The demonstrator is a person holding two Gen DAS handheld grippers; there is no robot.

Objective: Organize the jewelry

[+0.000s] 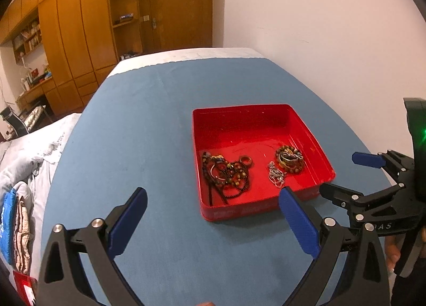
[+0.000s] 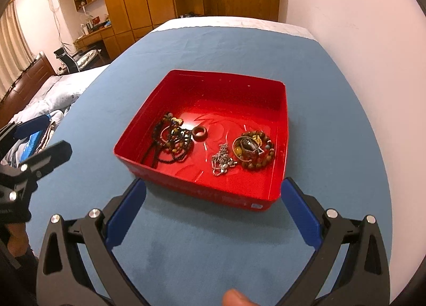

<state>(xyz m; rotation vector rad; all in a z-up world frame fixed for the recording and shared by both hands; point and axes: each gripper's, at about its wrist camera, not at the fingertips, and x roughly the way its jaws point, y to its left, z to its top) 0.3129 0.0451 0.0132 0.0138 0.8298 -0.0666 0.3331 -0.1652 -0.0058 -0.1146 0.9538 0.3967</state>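
A red square box (image 1: 239,111) (image 2: 226,85) sits on the blue-covered table (image 1: 146,133) (image 2: 332,119). Inside lie a tangle of dark bead necklaces (image 1: 226,173) (image 2: 173,143), a brown ring (image 1: 246,160) (image 2: 199,133), a silver chain (image 1: 275,174) (image 2: 222,161) and a pile of brown bead bracelets (image 1: 290,159) (image 2: 254,150). My left gripper (image 1: 213,191) (image 2: 50,135) hovers open and empty at the box's near left side. My right gripper (image 2: 213,183) (image 1: 340,173) is open and empty, its fingers flanking the box's near wall.
A bed with white bedding (image 1: 26,159) (image 2: 53,93) and folded clothes (image 1: 18,226) lies left of the table. A pale wall (image 1: 332,40) borders the table's right edge. Wooden wardrobes (image 1: 80,26) stand at the back. A thumb (image 2: 237,298) shows at the bottom.
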